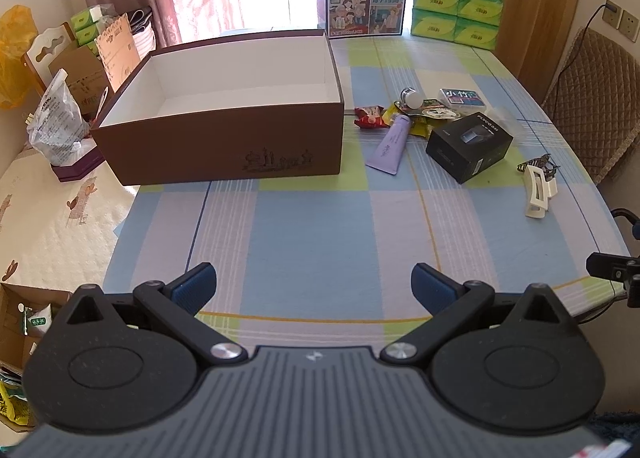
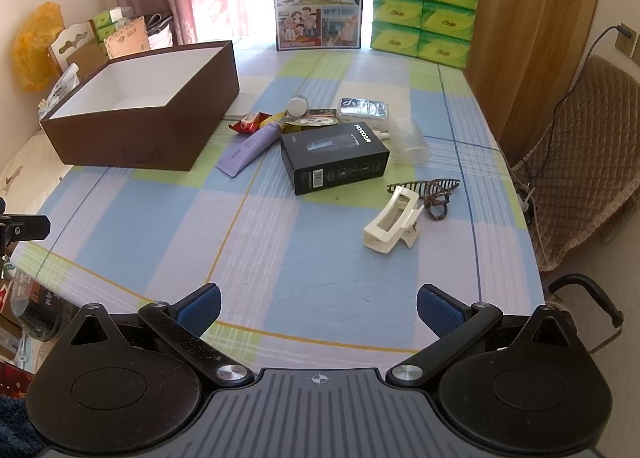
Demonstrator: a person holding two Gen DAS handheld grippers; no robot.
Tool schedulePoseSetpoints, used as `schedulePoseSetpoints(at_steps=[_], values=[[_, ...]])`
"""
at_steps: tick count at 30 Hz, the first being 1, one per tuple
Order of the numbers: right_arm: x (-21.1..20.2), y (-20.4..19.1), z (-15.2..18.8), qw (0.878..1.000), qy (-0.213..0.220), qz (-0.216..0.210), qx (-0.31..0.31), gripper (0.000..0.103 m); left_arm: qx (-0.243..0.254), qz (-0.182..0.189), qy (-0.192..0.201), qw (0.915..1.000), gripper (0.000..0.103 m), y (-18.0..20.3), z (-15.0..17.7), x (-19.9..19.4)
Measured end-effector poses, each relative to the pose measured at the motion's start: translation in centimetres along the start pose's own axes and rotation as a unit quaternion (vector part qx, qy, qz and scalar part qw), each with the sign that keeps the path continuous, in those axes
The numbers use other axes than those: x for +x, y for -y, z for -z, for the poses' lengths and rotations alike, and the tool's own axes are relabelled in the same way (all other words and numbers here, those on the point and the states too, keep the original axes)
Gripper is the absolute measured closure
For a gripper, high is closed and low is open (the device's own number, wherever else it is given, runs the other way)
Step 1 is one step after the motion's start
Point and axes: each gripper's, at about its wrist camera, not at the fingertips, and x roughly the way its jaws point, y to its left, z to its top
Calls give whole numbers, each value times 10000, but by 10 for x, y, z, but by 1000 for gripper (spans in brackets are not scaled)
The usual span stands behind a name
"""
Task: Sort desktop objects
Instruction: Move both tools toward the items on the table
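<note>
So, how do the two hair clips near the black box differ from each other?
The white clip is plain cream and chunky, with a blocky open frame; the dark clip is mottled brown and slimmer, with curved toothed jaws. The white clip lies nearer the grippers, the dark clip just behind it, nearer the black box. Whether they touch is unclear. Both are claw clips lying on the checked tablecloth, outside the brown box.

Left gripper (image 1: 314,286): black linkage arms showing silver pivot screws, blue ribbed pads (image 1: 195,285), round black housings flanking a grey ribbed centre plate stamped with a small white mark. Right gripper (image 2: 319,308): identical build, its plate carrying a crosshair mark.
</note>
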Motion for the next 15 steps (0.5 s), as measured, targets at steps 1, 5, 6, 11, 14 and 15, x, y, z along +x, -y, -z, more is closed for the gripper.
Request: schedulePoseSetpoints(at_steps=[1, 5, 6, 11, 14, 15], values=[[1, -1, 0, 10000, -5, 2, -3, 2, -1, 5, -8, 10000, 1, 0, -1, 1], [3, -2, -2, 10000, -12, 1, -3, 2, 15, 33, -24, 10000, 1, -1, -2, 4], [4, -2, -2, 10000, -16, 4, -2, 2, 19, 40, -25, 10000, 1, -1, -3, 5], [6, -3, -4, 10000, -20, 6, -7, 2, 32, 44, -30, 10000, 1, -2, -6, 6], [8, -4, -7, 10000, -26, -8, -22, 2, 35, 44, -32, 10000, 1, -2, -7, 7], [9, -5, -9, 10000, -33, -10, -30, 2, 34, 45, -33, 10000, 1, -3, -7, 7]])
